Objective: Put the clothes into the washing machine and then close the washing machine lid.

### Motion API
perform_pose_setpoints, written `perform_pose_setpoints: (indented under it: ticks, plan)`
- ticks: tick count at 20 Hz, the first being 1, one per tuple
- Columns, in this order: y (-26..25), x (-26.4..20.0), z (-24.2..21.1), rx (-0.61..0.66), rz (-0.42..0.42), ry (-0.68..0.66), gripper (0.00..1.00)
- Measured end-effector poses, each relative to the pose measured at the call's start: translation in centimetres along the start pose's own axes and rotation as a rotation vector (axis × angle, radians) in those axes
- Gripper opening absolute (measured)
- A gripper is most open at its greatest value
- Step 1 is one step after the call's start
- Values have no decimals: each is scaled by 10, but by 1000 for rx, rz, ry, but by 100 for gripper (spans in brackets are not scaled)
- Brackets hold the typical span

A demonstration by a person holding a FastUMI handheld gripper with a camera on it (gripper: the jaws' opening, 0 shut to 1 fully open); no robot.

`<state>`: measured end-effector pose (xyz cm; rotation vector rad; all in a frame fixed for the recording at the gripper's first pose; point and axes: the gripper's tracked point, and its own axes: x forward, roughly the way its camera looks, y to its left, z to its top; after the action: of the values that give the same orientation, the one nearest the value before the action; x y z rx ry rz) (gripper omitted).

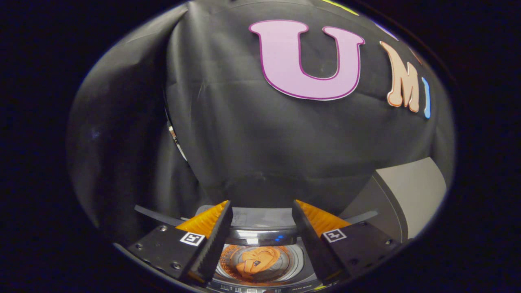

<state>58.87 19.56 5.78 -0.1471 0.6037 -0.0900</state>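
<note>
Below, one orange garment [257, 261] in washing machine drum [295, 260]; tongs [262, 211] apart, empty

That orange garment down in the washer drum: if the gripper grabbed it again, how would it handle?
Probably floppy: the orange garment lies crumpled in folds in the drum. Likely light for its bulk and apt to sag from one pinch. Unlikely to roll or break. The gripper hangs open above it.

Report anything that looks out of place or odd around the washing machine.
Nothing stands out. The orange bundled cloth lies in the round steel drum of the top-loading washing machine, seen between the open gripper fingers, which hold nothing.
</note>
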Motion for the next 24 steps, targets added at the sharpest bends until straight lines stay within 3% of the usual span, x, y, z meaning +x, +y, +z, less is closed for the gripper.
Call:
perform_pose_setpoints:
  ticks: [8, 14, 24]
  plan:
    - [2, 1, -1, 7, 27, 34, 87]
    - [8, 2, 0, 55, 98, 41, 84]
    - [0, 0, 12, -9, 151, -100, 84]
